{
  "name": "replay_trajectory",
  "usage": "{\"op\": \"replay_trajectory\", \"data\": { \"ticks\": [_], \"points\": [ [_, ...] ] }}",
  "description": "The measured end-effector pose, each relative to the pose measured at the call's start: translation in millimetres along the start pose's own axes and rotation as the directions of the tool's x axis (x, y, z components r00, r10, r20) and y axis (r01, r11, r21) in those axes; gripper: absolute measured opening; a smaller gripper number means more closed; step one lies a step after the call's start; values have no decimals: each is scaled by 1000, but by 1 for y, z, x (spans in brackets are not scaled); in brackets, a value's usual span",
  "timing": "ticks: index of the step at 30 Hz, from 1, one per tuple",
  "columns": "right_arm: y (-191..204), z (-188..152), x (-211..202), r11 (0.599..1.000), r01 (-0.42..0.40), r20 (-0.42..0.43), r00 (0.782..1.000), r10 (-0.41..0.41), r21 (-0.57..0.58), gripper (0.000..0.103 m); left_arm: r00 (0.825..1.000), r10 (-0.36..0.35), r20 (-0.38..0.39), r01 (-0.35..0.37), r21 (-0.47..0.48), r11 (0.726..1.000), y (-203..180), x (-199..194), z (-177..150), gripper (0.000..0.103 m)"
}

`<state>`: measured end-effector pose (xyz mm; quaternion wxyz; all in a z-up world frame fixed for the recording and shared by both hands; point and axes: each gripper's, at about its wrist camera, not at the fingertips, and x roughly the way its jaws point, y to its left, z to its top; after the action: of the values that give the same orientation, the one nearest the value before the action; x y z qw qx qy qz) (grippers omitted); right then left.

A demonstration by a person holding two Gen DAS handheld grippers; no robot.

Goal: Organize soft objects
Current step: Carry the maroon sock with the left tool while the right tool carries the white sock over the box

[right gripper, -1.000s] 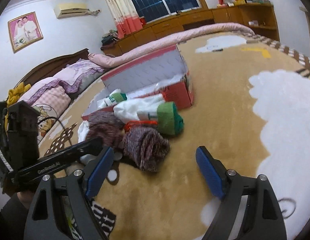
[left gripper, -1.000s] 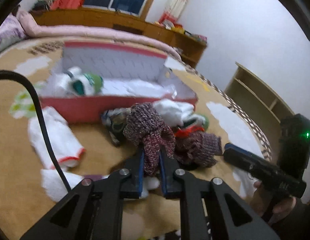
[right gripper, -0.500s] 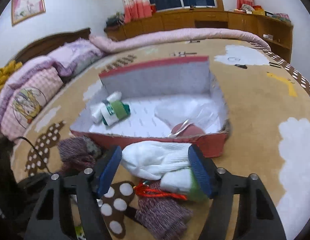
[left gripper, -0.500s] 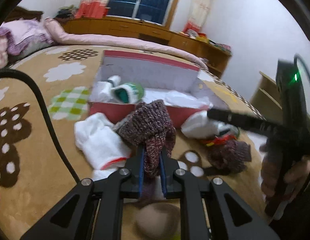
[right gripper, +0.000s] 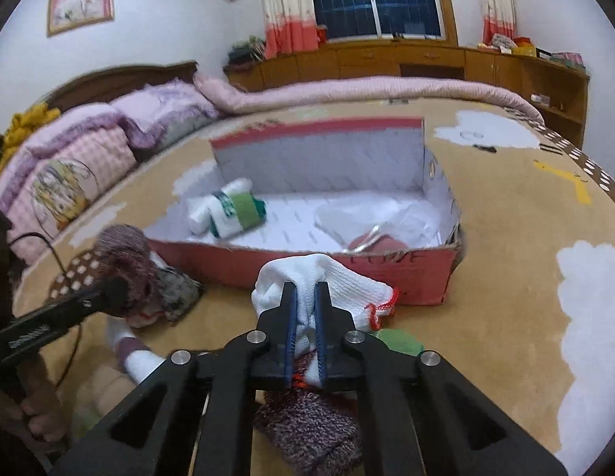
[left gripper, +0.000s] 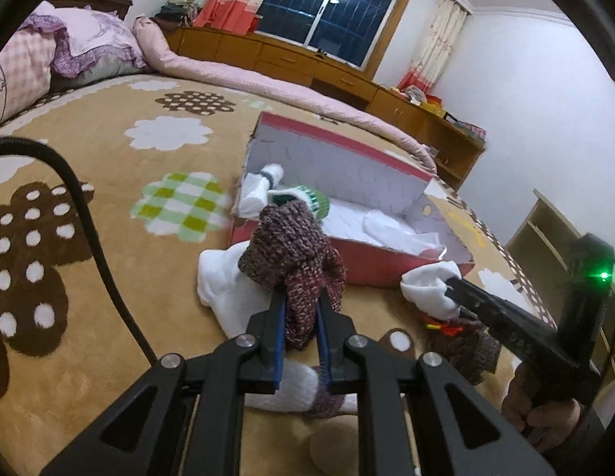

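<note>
The red box [right gripper: 406, 273] holds rolled white-and-green socks [right gripper: 232, 214]; your left gripper [left gripper: 301, 317] clenches a maroon knit sock [left gripper: 291, 246], your right gripper [right gripper: 305, 317], just closed, a white one [right gripper: 347, 285].

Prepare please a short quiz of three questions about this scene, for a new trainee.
1. True or false: the red box is empty.
2. What does the left gripper hold?
A. a white sock
B. a maroon knitted piece
C. a pillow
3. Fill in: the right gripper is shut on a ____ sock with red trim.

Key
1. False: a rolled white and green sock bundle lies in it, at its left end in the right wrist view.
2. B: the maroon knitted piece is clamped between its pads.
3. White: the white sock is pinched in front of the box.
</note>
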<state>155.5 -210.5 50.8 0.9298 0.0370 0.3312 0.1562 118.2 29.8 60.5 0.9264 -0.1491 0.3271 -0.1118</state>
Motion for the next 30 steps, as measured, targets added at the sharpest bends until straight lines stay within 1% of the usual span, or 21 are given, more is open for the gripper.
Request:
{"op": "replay_trajectory", "data": {
  "ticks": [2,6,8,10,12,13,15,16,18,19,22,24,26,28,30],
  "points": [
    [-1,0,-12,1000,-30,35,999,29,5,9,1000,-30,8,30,9,1000,-5,-5,3,14],
    [0,-1,-31,997,-77,80,994,74,31,9,998,-50,50,49,18,999,-10,-20,7,14],
    [2,1,-42,995,-100,117,988,97,23,9,995,-51,87,49,30,998,-11,-30,13,14],
    [4,4,-56,990,-139,176,975,133,18,9,991,-49,122,43,47,998,-11,-39,19,14],
    [3,8,-75,985,-171,253,954,164,7,9,988,-60,142,53,53,997,-9,-47,27,14],
    [0,11,-89,984,-179,311,934,173,-8,9,986,-63,155,55,54,997,-8,-51,34,14],
    [-5,15,-108,983,-180,382,907,175,-23,9,982,-67,175,57,61,997,-6,-57,45,14],
    [-11,18,-120,985,-173,425,890,167,-25,9,981,-62,186,51,66,997,-6,-60,53,14],
    [-21,25,-132,986,-163,466,871,154,-21,9,979,-62,192,49,73,996,-2,-63,62,14],
    [-25,29,-135,987,-157,479,866,146,-17,10,979,-62,193,49,72,996,-1,-62,66,14],
    [-35,38,-138,989,-149,492,861,130,-1,10,982,-60,178,45,84,995,4,-55,76,14],
    [-39,42,-136,989,-150,490,862,132,-2,10,987,-55,148,41,101,994,5,-44,83,14],
    [-41,48,-129,988,-152,473,870,139,-11,10,993,-50,106,35,138,990,1,-29,89,14],
    [-41,57,-118,988,-149,445,884,145,-26,10,996,-54,65,42,173,984,-3,-16,92,14],
    [-41,70,-101,991,-124,407,903,137,-59,10,998,-67,-19,70,203,977,-7,5,91,14]
  ]
}}
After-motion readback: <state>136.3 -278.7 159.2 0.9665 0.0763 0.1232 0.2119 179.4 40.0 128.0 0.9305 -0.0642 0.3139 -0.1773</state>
